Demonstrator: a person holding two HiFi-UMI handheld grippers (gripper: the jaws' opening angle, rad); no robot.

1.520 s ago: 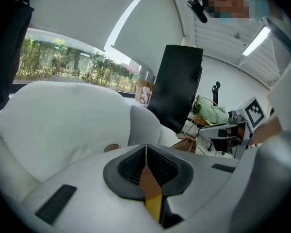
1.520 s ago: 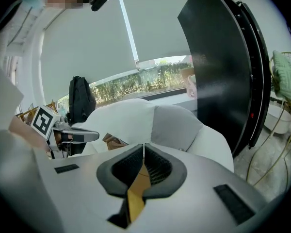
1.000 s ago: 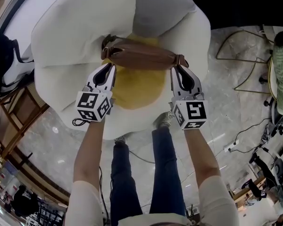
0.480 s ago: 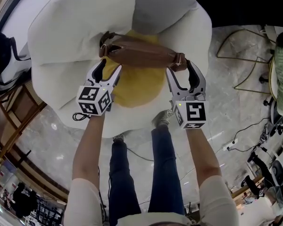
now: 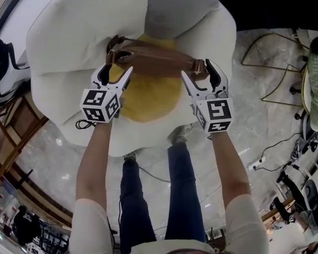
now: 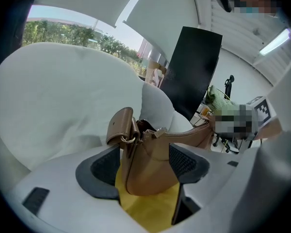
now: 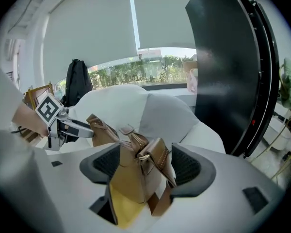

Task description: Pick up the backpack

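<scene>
Brown leather is what the backpack point(image 5: 156, 61) is made of. It looks more like a small soft bag, and it lies across the yellow middle point(image 5: 148, 97) of a big white cushion point(image 5: 69, 36), with its long side going from left to right. I think this is why the person comes with both hands: each end of the bag faces one tool, and a lift from two ends keeps such a soft thing level.

The left tongs point(image 5: 116, 70) are wide and opening. The left end of the bag, with its strap ring, stands between the pads, which do not press on it. The right tongs point(image 5: 199, 70) are the same, wide and opening round the right end with its buckle, with no squeeze yet. So the backpack rests with all its weight on the cushion.

A second ago both tongs were shut tight and stood just at the near side of the bag ends. Now they have spread and gone forward, so the ends are inside them.
</scene>
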